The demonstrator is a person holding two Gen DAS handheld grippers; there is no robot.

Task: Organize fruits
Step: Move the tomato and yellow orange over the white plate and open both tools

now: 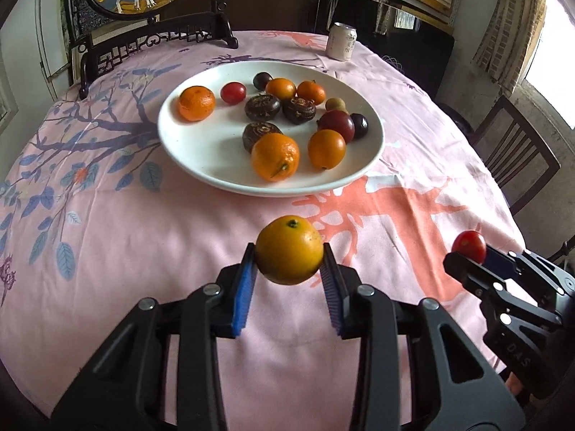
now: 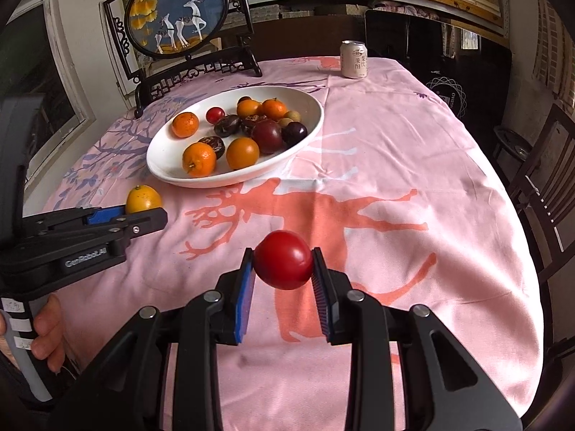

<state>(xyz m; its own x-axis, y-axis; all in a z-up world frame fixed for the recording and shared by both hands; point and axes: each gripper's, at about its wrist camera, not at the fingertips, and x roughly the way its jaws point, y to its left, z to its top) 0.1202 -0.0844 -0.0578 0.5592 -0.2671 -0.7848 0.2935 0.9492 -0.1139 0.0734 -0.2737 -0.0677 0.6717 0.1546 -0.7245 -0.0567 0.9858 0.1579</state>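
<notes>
My left gripper (image 1: 289, 256) is shut on a yellow-orange citrus fruit (image 1: 289, 255) and holds it above the pink tablecloth, short of the white plate (image 1: 187, 151). My right gripper (image 2: 283, 264) is shut on a red tomato (image 2: 284, 260) above the cloth, right of the left gripper. The plate (image 2: 165, 158) holds several fruits: oranges, dark passion fruits, purple plums, a small red tomato (image 1: 233, 92). The right gripper also shows in the left wrist view (image 1: 467, 251), and the left gripper with its fruit (image 2: 143, 199) shows in the right wrist view.
A drink can (image 1: 341, 42) stands at the table's far side. A round framed deer picture on a dark stand (image 2: 179, 14) is at the far left. Dark wooden chairs (image 1: 517, 158) stand along the table's right edge.
</notes>
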